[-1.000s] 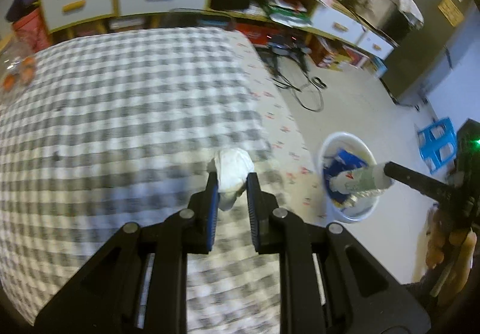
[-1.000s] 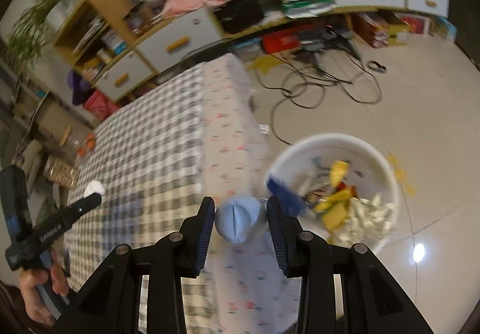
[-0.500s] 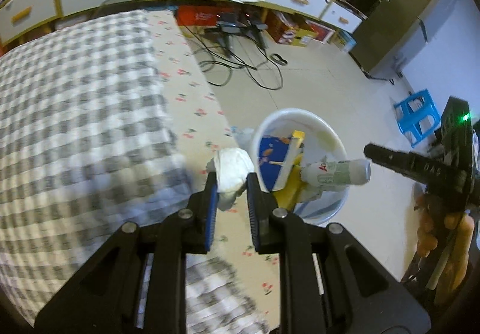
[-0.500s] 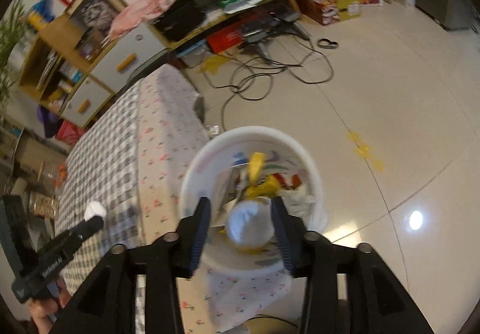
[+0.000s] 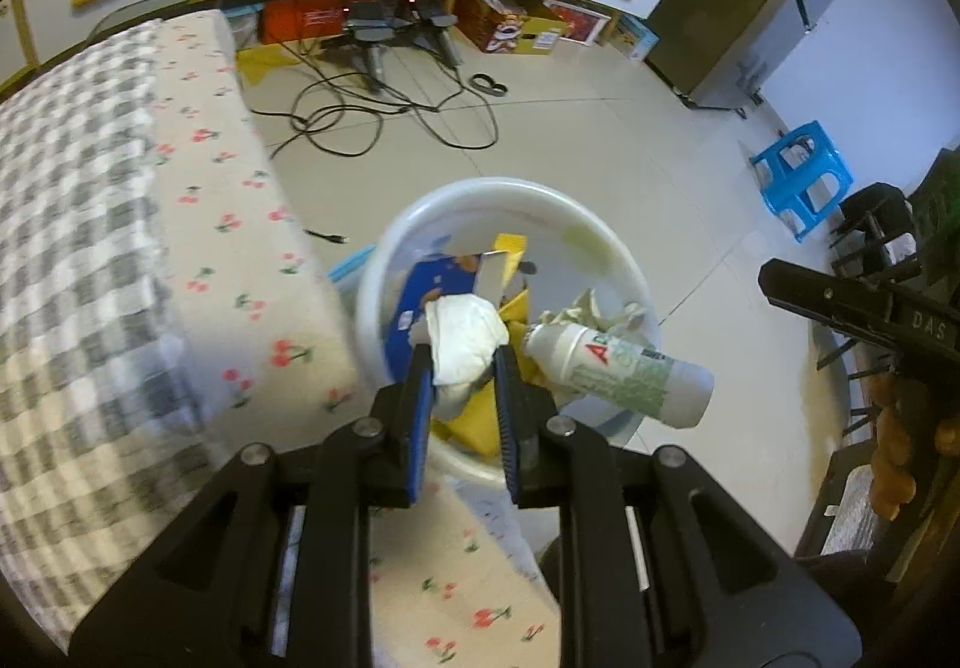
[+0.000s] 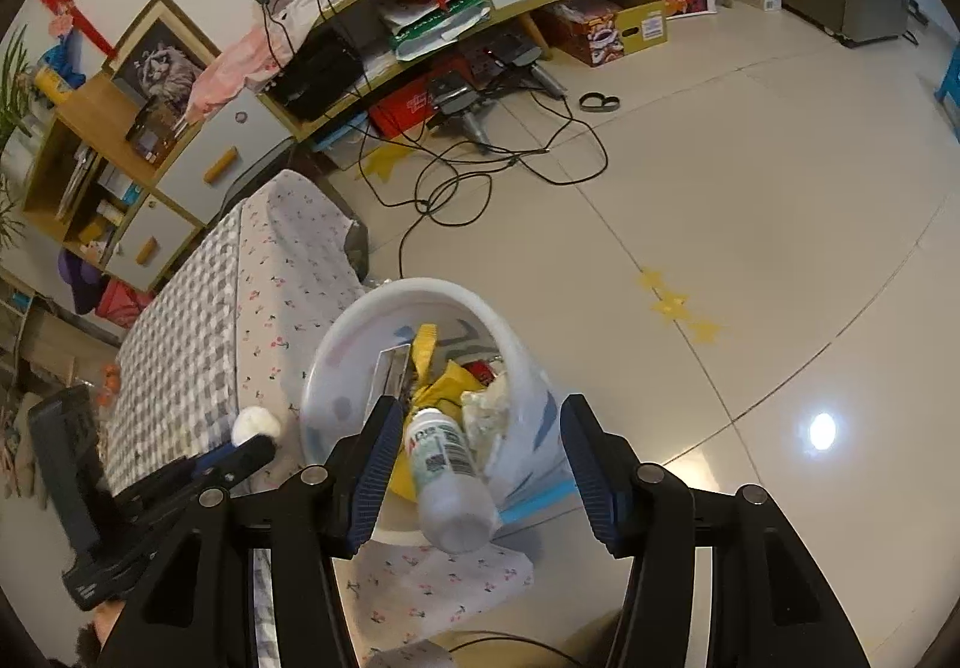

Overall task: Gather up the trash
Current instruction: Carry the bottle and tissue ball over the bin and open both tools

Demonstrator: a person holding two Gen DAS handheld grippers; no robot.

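Tiled floor, glossy, with loose cables running toward a low shelf unit; a bed or table under a grey checked cloth [image 5: 72, 224] with a cherry-print border sits just beside a white bin [image 5: 576, 212]. Bin already holds a blue carton, yellow wrappers and crumpled paper. Left gripper [image 5: 462, 368] is clamped on a white crumpled tissue [image 5: 465, 335], held above the near side of the bin opening. Right gripper [image 6: 474, 458] has its jaws wide apart; a white plastic bottle [image 6: 447, 473] sits between them, touching neither pad clearly, neck pointed down into the bin, base toward the camera. In the left view the same bottle [image 5: 618, 368] lies tilted across the near rim, base end overhanging outside. Whether it is falling or resting on the rim cannot be told. Risk 1, judged: bottle's base end outweighs the neck end and it tips outward onto the floor and rolls; cause, release too close to the rim. Risk 2: the tissue is light and may cling to the blue pad on opening, or drift onto the cloth border, since the left gripper hangs near the bin's edge and not its centre. Risk 3: the two grippers are close over one opening; a careless withdrawal could knock the bottle off.
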